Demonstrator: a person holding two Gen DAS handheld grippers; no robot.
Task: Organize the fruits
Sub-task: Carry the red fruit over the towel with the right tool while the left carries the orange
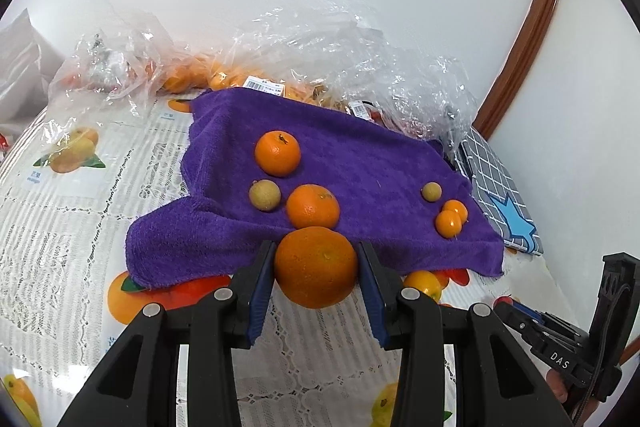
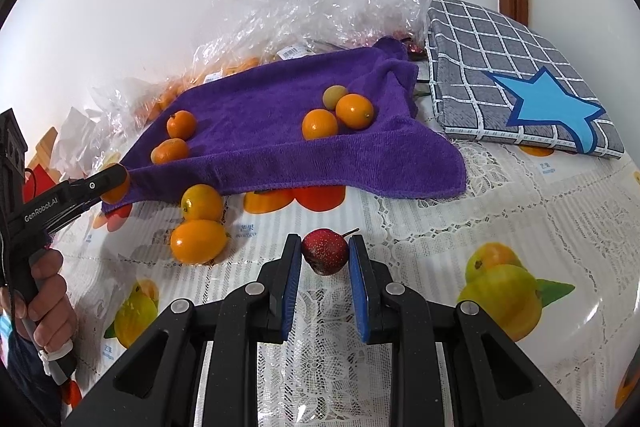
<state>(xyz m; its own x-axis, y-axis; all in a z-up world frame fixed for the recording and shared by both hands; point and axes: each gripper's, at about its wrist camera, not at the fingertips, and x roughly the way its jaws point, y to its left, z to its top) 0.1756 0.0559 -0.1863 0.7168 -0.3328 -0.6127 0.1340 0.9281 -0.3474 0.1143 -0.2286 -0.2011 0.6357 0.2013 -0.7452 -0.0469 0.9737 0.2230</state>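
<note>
A purple towel (image 1: 352, 163) lies on the table and carries two oranges (image 1: 277, 152), two small tan fruits (image 1: 264, 195) and two kumquats (image 1: 449, 223). My left gripper (image 1: 316, 269) is shut on a large orange (image 1: 316, 267) at the towel's near edge. In the right wrist view the towel (image 2: 280, 131) holds the same fruits, and two kumquats (image 2: 200, 223) lie on the tablecloth in front of it. My right gripper (image 2: 325, 251) is shut on a small red fruit (image 2: 324, 251) with a stem, over the tablecloth.
Clear plastic bags (image 1: 312, 43) with more oranges sit behind the towel by the wall. A grey checked cushion with a blue star (image 2: 520, 83) lies at the right. The tablecloth (image 2: 440, 227) has lace and printed fruit pictures. A hand holds the left gripper's handle (image 2: 44, 279).
</note>
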